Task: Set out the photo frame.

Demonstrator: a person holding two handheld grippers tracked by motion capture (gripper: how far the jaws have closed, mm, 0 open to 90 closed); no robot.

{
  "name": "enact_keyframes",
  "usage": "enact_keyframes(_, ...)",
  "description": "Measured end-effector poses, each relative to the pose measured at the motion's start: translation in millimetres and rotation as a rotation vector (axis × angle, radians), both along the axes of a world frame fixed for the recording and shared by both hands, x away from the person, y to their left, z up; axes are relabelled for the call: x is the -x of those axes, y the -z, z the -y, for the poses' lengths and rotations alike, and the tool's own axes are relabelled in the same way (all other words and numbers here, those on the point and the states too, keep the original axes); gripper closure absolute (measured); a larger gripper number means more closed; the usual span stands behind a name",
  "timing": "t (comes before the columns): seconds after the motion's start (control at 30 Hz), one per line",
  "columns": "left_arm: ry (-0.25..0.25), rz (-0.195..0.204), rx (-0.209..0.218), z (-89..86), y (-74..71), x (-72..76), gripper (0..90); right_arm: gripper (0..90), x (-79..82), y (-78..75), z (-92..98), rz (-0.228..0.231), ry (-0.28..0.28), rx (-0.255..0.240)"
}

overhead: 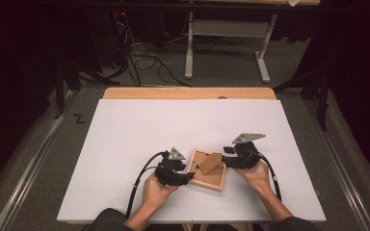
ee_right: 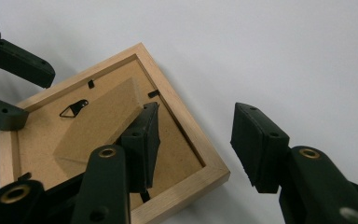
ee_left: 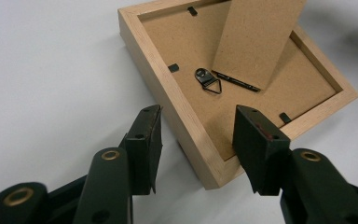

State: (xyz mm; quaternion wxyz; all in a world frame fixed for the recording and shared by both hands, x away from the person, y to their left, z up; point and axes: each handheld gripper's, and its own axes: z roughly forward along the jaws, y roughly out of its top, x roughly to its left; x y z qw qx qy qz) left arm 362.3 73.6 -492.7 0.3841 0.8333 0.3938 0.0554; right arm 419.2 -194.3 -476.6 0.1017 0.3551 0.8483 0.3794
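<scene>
A small wooden picture frame [overhead: 207, 168] lies face down on the white worktop [overhead: 125, 144], near its front edge and turned at an angle, with the person's two hands at either side of it. Its brown backing board faces up, and the cardboard easel stand [ee_left: 256, 39] is lifted off the backing, tilted upward from its hinge. A small black hanging ring [ee_left: 209, 81] sits on the backing just beside the foot of the stand, and little black tabs [ee_left: 173, 68] hold the board in at the frame's edges. The left gripper [overhead: 189, 176] comes in at the frame's left front corner; in the left gripper view its jaws stand open, straddling that corner, one jaw out over the bare worktop and the other above the backing, with neither pad pressing on the wood as far as I can see. The right gripper [overhead: 227, 153] is at the frame's right side, near the far corner; in the right gripper view its jaws are likewise open, one jaw over the backing close to the edge of the stand, the other outside the frame over the white surface, with the frame's rail between them and not clamped. The left hand [overhead: 156, 191] and the right hand [overhead: 257, 175] hold the grippers low over the worktop, cables trailing back toward the person
</scene>
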Motion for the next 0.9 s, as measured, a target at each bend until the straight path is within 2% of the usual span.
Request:
enact_keyframes(0.2, 0.0, 0.0, -0.002, 0.0, 0.0, 0.1, 52.0, 56.2, -2.5, 3.2, 1.4, -0.011, -0.009, 0.015)
enact_keyframes(0.63, 0.013, 0.004, -0.001, 0.0, -1.7, 1.6, 51.4, 64.7, -7.4, 8.5, 5.8, -0.028, -0.013, 0.013)
enact_keyframes(0.9, 0.019, 0.003, -0.001, -0.7, -2.5, 2.0, 50.5, 72.3, -7.7, 8.9, 8.5, -0.037, -0.043, 0.003)
